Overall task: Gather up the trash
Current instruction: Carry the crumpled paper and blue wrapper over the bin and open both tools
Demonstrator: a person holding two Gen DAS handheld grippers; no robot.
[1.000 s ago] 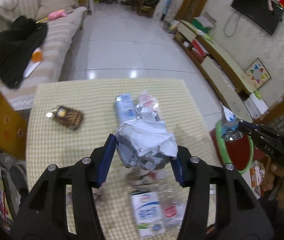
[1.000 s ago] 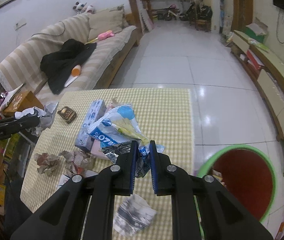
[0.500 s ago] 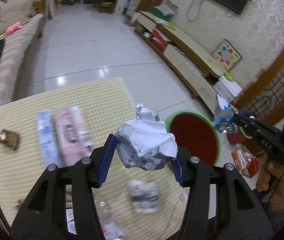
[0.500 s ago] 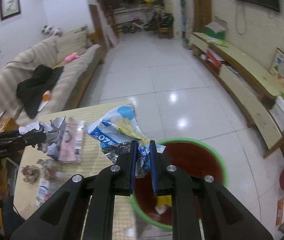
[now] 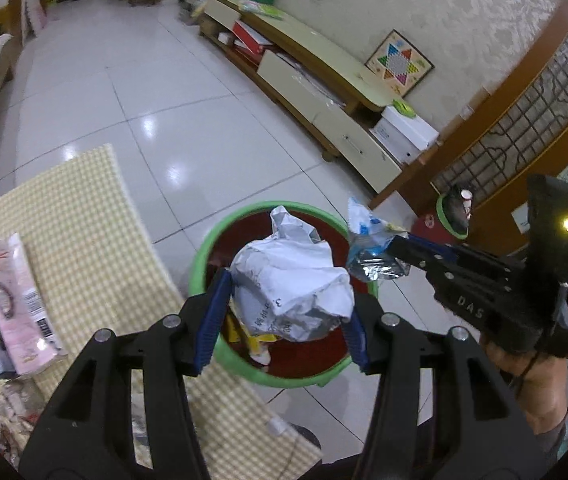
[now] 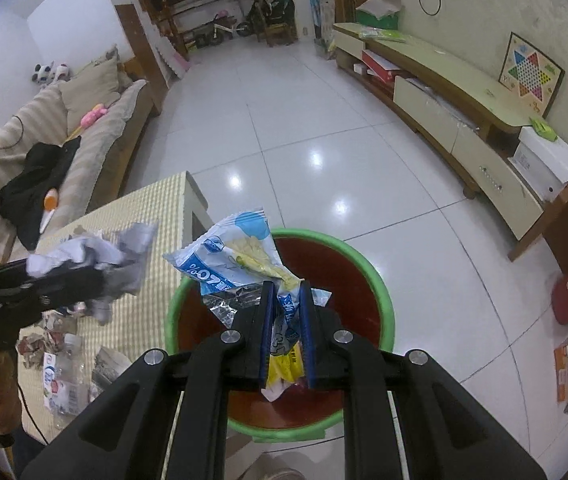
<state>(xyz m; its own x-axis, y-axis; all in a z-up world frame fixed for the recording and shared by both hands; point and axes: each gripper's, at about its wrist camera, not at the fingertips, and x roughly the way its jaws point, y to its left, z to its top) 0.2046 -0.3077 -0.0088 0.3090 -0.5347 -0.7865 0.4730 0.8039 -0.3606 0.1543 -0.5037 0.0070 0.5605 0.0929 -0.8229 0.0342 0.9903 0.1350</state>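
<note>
We clamp crumpled paper [image 5: 292,280] left, snack wrapper [image 6: 239,256] right; bin [image 6: 380,288] at twelve o'clock, so uneven release risks floor spills

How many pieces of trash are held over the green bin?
2: a paper ball in the left claw, a blue wrapper in the right claw, both above the bin.

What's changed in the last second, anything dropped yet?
Nothing dropped. Both grippers swung from over the table to over the bin. The left gripper still clamps the crumpled paper; the right gripper still pinches the blue wrapper, though its jaws look slightly wider. The rest of the trash remains on the table.
</note>
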